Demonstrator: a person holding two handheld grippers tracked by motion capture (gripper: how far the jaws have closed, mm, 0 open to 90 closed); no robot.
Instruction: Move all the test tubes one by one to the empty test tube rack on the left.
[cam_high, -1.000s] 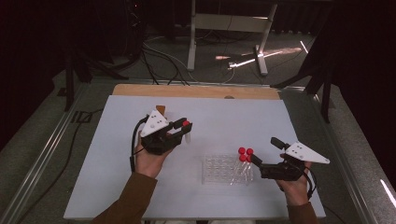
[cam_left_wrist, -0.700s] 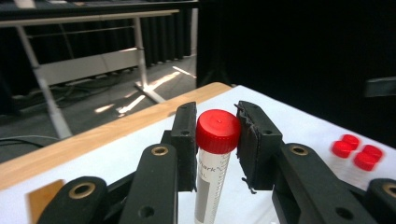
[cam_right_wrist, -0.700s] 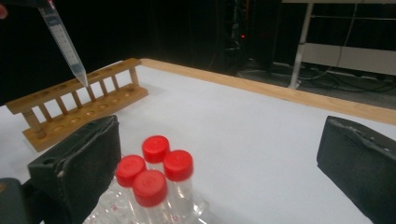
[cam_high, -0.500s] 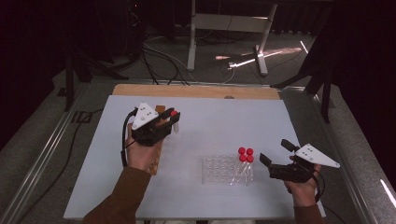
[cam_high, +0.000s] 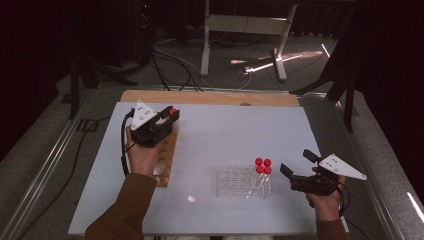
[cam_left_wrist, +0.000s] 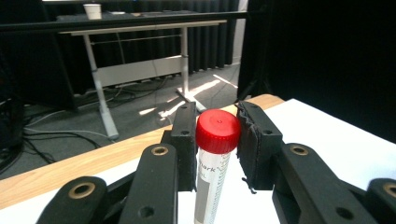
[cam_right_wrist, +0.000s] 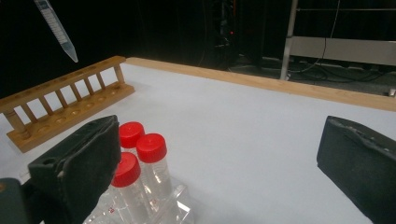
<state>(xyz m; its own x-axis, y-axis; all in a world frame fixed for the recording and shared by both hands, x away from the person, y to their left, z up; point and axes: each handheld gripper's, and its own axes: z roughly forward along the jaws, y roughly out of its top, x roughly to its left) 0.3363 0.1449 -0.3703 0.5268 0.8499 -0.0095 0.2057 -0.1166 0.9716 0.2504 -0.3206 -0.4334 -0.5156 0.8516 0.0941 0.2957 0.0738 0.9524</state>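
Left claw (cam_high: 167, 119) clamped on red-capped tube (cam_left_wrist: 215, 154), carried from beside clear rack (cam_high: 244, 181) to above wooden rack (cam_high: 167, 159); transfer likely near insertion. Right claw (cam_high: 298, 169) agape, empty, beside remaining capped tubes (cam_high: 263, 165) on counter (cam_high: 220, 135).

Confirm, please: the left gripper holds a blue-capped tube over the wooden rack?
Not quite. The tube between the left gripper jaws has a red cap, as the left gripper view shows. It is held over the wooden rack.
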